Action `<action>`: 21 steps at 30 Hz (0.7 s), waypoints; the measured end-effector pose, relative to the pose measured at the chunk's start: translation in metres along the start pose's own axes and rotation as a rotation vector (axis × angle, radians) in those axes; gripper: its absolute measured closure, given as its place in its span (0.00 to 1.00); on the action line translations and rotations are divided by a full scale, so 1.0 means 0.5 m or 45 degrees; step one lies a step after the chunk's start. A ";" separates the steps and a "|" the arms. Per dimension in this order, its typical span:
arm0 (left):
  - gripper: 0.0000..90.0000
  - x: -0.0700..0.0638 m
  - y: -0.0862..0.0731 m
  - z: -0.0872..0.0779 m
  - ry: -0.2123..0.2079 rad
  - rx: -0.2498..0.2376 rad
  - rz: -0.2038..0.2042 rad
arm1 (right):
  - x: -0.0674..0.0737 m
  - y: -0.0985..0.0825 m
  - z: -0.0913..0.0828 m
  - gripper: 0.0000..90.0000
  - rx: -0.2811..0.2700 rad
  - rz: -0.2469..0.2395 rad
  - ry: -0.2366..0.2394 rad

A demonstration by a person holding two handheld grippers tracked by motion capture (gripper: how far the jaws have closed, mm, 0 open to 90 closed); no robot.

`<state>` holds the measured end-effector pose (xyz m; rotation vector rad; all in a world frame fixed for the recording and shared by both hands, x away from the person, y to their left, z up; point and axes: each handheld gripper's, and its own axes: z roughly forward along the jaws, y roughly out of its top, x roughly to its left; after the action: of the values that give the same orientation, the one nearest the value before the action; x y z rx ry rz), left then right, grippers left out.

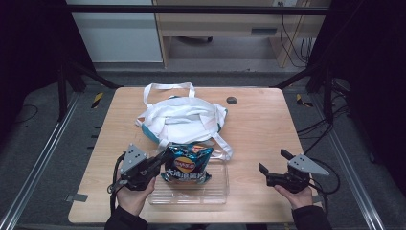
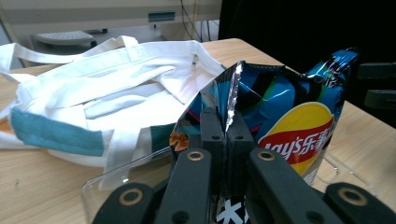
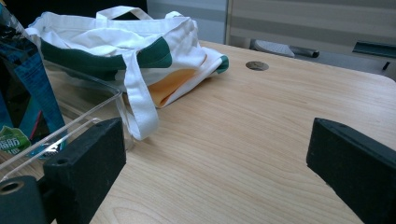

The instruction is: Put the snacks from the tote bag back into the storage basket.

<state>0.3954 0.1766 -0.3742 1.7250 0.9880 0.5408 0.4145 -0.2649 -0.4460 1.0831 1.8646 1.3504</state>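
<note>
A white tote bag (image 1: pixel 179 120) with teal trim lay near the table's (image 1: pixel 258 124) far edge, handles sprawled.

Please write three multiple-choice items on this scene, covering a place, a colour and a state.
1. Where does the chip bag stand?
A. in the clear tray
B. on the tote bag
C. on the floor

2. What colour is most of the tote bag?
A. red
B. white
C. black

3. How is the left gripper?
A. open over bare table
B. shut on the chip bag
C. shut on a tote strap

Answers: 1 A, its base sits inside the tray walls; 2 B, white cloth with teal trim; 3 B, the jaws pinch the bag's side seam.
</note>
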 end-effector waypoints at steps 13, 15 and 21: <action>0.92 0.010 -0.004 0.010 0.033 -0.011 0.050 | 0.001 0.000 0.002 0.06 0.001 -0.002 0.002; 0.92 0.010 -0.004 0.012 0.036 -0.013 0.064 | 0.001 0.000 0.002 0.06 0.001 0.000 0.004; 0.89 0.013 -0.005 0.019 0.043 -0.018 0.094 | 0.001 -0.001 0.003 0.06 0.005 -0.003 0.004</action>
<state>0.4052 0.1768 -0.3809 1.7504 0.9449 0.6246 0.4154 -0.2640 -0.4467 1.0806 1.8711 1.3486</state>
